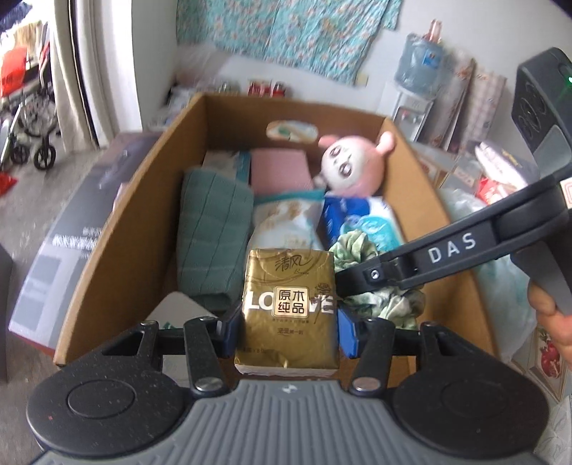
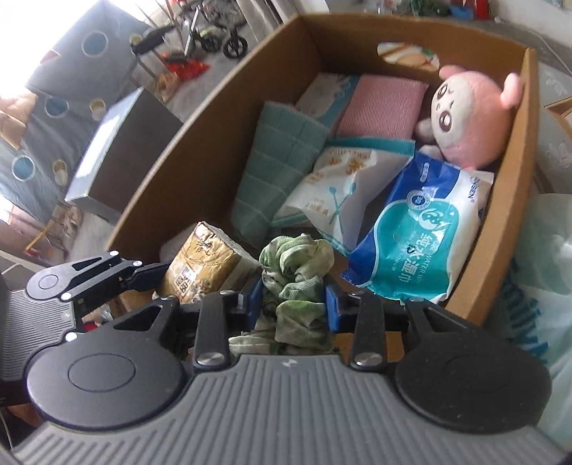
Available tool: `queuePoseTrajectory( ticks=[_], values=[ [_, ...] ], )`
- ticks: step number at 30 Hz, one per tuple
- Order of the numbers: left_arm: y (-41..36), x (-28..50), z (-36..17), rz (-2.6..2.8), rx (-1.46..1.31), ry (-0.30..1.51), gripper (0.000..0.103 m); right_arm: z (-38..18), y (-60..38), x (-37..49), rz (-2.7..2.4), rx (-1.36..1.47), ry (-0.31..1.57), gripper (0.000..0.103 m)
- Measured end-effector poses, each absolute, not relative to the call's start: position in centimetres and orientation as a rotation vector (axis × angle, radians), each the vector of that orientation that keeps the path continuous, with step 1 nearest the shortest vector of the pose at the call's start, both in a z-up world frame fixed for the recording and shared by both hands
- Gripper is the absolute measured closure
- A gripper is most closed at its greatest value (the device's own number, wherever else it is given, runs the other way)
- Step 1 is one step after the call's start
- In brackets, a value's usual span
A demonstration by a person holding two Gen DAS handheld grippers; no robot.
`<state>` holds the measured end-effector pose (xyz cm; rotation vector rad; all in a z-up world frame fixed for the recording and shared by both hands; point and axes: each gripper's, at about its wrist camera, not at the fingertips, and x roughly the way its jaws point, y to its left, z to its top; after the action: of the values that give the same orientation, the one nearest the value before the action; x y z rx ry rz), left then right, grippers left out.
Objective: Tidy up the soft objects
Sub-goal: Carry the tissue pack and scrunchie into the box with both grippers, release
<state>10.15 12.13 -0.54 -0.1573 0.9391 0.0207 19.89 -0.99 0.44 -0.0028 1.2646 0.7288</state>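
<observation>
Cardboard box (image 1: 118, 229), open-topped, holding soft goods. Left gripper (image 1: 286, 323) clamped on gold tissue pack (image 1: 289, 307) at near end of box, blue pads (image 1: 346, 332) pressed to both sides of pack, pack upright with label facing camera. Right gripper (image 2: 291, 304) closed around crumpled green cloth (image 2: 296, 282), blue pads (image 2: 330, 304) squeezing it from both sides, cloth bunched and spilling below fingers. Both loads held side by side over near end of box, cloth just right of tissue pack, right gripper's fingers touching or nearly touching pack's edge in left wrist view.

Inside box: folded green towel (image 2: 279, 164) along left wall; white snack bag (image 2: 336, 186) in middle, partly over towel; blue and white wet wipes pack (image 2: 418, 232) to right, leaning against right wall; pink folded cloth (image 2: 382, 107) farther back; pale tissue pack (image 2: 329, 94) beside it on left; pink plush toy (image 2: 468, 118) in far right corner, head against wall. Oval handle cutout (image 1: 291, 130) in far wall.

Beyond box: water dispenser (image 1: 414, 89) against wall, floral fabric (image 1: 286, 28) hanging above, dark flat carton (image 1: 71, 232) beside box on left.
</observation>
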Motion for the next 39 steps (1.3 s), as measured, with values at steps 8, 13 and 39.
queuePoseTrajectory(
  ticks=[8,13,39],
  values=[
    [12.5,10.6,-2.0,0.041,-0.162,0.984,0.043,-3.7,0.3,22.5,0.702,-0.019,1.411,0.057],
    [12.8,11.0,-1.9,0.062,-0.157,0.977,0.043,-4.6,0.4,23.1,0.705,0.019,1.419,0.057],
    [12.6,7.0,0.6,0.157,-0.118,0.861,0.037,-6.0,1.6,24.4,0.681,0.099,1.458,0.059]
  ],
)
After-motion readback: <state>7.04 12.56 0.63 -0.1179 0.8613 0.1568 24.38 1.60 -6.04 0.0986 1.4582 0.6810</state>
